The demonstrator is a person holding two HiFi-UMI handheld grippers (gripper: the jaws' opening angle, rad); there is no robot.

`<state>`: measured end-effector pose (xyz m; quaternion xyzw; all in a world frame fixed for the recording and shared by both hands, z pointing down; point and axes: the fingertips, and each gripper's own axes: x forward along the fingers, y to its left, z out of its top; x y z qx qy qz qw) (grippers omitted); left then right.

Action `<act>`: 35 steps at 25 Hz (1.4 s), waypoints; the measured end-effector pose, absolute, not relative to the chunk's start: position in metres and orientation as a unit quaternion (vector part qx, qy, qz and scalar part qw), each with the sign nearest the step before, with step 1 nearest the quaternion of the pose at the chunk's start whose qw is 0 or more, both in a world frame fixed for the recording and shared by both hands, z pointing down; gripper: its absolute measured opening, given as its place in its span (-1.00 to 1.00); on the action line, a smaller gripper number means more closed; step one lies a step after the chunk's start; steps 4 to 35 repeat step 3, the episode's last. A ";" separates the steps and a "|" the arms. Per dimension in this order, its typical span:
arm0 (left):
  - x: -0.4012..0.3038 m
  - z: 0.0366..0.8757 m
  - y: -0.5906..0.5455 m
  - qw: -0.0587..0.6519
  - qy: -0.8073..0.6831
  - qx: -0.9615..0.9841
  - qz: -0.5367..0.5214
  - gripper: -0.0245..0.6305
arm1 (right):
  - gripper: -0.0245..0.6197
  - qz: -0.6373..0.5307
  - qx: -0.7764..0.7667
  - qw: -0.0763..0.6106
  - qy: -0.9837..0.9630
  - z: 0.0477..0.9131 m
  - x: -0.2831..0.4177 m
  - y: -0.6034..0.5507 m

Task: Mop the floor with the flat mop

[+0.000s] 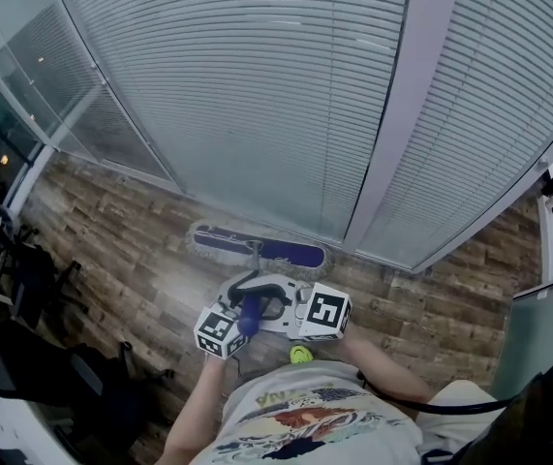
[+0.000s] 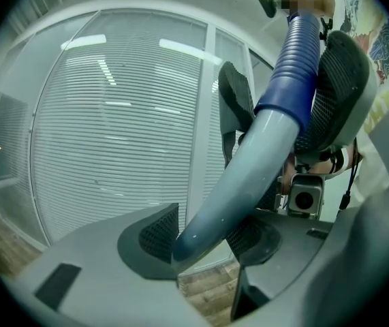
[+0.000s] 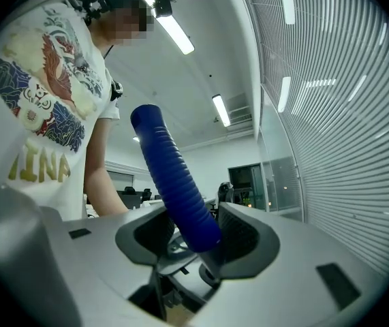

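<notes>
The flat mop's head (image 1: 257, 248), a blue pad with a pale fringe, lies on the wood floor (image 1: 140, 250) close to the glass wall. Its pole rises toward me and ends in a blue ribbed grip (image 1: 250, 314). My left gripper (image 1: 230, 324) is shut on the grey-blue pole (image 2: 249, 176), which runs up between its mesh pads (image 2: 159, 234). My right gripper (image 1: 291, 310) sits just above it, shut on the ribbed grip (image 3: 174, 179). In the left gripper view the right gripper (image 2: 334, 94) appears higher on the same handle.
A glass wall with slatted blinds (image 1: 257, 95) and a white upright frame (image 1: 402, 114) stands right behind the mop head. Dark office chairs (image 1: 24, 279) crowd the left side. A white rail or cabinet edge (image 1: 552, 231) is at the right.
</notes>
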<state>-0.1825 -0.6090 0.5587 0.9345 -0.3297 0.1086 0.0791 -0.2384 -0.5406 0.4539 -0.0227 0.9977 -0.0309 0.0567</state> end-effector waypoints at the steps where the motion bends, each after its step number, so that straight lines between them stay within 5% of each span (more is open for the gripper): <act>1: -0.178 0.558 -0.611 0.078 -0.329 0.935 0.108 -0.33 | -0.28 -0.031 -0.024 0.058 0.998 0.453 -0.234 -0.543; 35: -0.169 0.555 -0.615 0.076 -0.327 0.936 0.106 -0.33 | -0.28 -0.030 -0.028 0.062 0.997 0.451 -0.225 -0.547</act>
